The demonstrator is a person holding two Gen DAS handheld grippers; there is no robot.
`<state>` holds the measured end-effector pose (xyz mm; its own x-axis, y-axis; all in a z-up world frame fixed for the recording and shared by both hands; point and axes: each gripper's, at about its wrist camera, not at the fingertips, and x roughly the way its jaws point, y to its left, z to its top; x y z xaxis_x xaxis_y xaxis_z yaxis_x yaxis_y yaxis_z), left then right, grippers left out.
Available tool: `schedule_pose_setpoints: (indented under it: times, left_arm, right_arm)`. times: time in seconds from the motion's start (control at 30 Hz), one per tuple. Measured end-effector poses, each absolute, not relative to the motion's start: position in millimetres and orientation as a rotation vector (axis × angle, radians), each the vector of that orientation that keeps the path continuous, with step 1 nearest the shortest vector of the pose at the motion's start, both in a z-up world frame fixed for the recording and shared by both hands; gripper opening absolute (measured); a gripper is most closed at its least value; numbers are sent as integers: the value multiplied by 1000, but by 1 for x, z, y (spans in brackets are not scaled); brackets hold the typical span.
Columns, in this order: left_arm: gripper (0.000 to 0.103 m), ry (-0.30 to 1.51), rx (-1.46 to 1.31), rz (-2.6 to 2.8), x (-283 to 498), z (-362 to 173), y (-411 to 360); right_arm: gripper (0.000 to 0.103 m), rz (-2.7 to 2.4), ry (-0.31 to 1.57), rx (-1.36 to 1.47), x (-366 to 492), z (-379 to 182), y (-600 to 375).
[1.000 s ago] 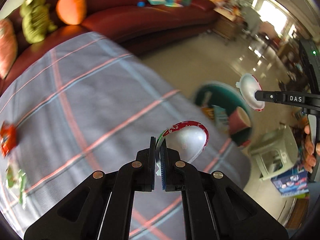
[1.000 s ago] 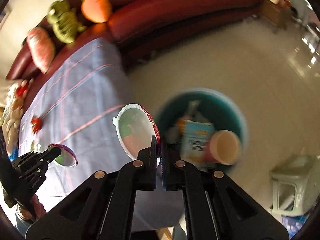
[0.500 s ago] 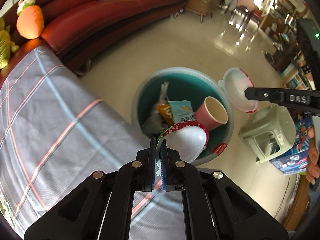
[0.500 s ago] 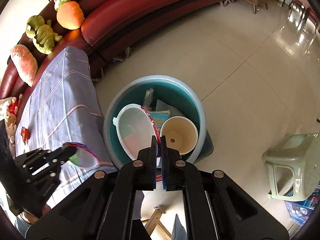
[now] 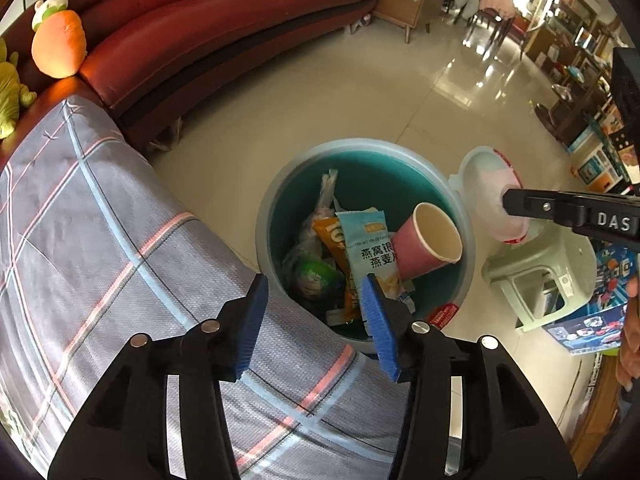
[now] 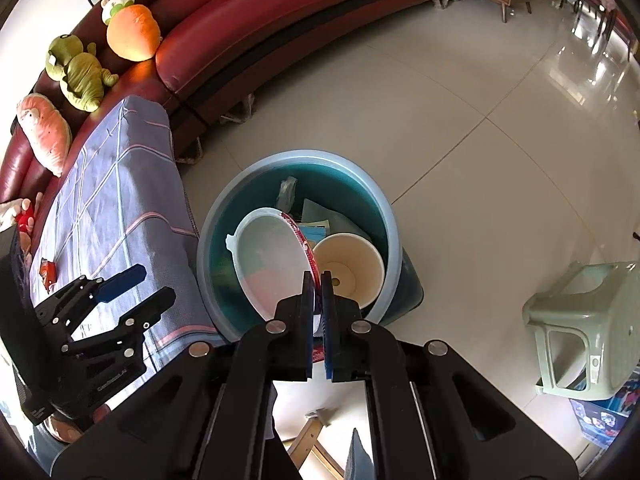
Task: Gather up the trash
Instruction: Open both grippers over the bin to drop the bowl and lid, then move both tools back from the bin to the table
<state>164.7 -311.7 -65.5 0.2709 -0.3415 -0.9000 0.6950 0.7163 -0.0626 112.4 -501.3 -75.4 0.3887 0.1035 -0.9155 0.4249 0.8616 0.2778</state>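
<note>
My left gripper (image 5: 314, 284) hangs over the near rim of the teal bin (image 5: 360, 146). Its jaws are opening and nothing is between them. Under it lie snack packets (image 5: 368, 240), a clear bag and a pink paper cup (image 5: 424, 240). My right gripper (image 6: 316, 276) is shut on the red rim of a white plastic lid (image 6: 268, 264), held tilted over the bin (image 6: 304, 156) beside the cup (image 6: 348, 272). In the left wrist view, the right gripper (image 5: 516, 200) holds the lid (image 5: 484, 184) at the bin's right edge. From the right wrist, I see the left gripper (image 6: 154, 284) spread apart.
A table under a grey plaid cloth (image 5: 100, 240) borders the bin on the left, with a small red wrapper (image 6: 48, 274) on it. A pale green stool (image 6: 580, 320) stands on the right. A red sofa (image 6: 280, 20) with plush toys curves behind, across bare tile floor.
Both grippers swung from the table to above the bin. The left jaws have spread and the red-rimmed white bowl they pinched is gone from them. The right still pinches its lid.
</note>
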Motion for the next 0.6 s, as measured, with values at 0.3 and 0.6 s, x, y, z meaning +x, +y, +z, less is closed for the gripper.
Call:
schedule_pose_setpoints:
  times: [0.3, 0.6]
  left_arm:
    - [72, 1063, 364, -701, 164, -55, -293]
    - [85, 1055, 325, -682, 161, -48, -270]
  right_arm:
    - [4, -193, 1184, 501, 121, -74, -492]
    - [50, -167, 1191, 473, 132, -71, -473]
